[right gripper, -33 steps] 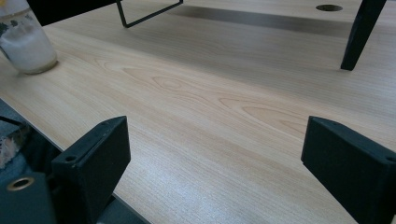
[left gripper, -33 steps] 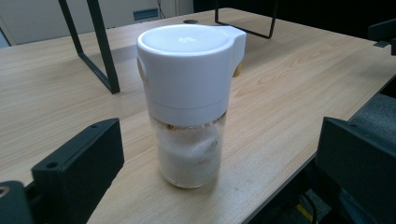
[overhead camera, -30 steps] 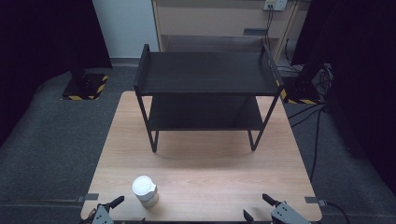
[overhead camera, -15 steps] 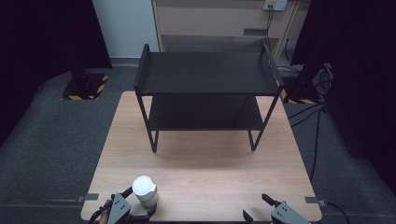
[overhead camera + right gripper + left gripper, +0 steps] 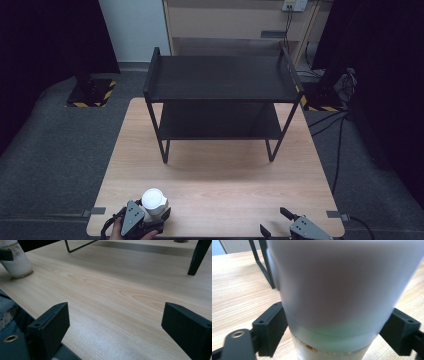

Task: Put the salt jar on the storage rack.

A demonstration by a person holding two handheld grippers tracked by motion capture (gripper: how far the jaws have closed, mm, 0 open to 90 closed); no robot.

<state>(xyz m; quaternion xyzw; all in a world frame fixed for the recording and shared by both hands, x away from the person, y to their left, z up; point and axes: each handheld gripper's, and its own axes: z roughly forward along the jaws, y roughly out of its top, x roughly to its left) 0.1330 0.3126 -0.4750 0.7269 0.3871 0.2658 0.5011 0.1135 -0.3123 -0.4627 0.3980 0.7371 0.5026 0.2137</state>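
Note:
A small jar with a white cap (image 5: 154, 199) stands upright near the table's front left corner. My left gripper (image 5: 150, 216) has come up from the front edge, and its jaws stand open on either side of the jar. In the left gripper view the jar (image 5: 337, 290) looms close between the two black pads (image 5: 270, 327), which sit at its sides without visibly squeezing it. My right gripper (image 5: 273, 220) rests open at the front right edge with nothing between its jaws. The right gripper view (image 5: 115, 315) looks across bare wood to the jar (image 5: 15, 262) far off.
A black two-tier metal rack (image 5: 220, 80) stands at the back half of the wooden table (image 5: 225, 180), both shelves bare. Its legs (image 5: 197, 257) rise ahead of the right gripper. Grey carpet surrounds the table; cables lie on the floor at right.
My left gripper moved forward and to the right from the table's front corner until its jaws flank the jar. The right gripper stayed put.

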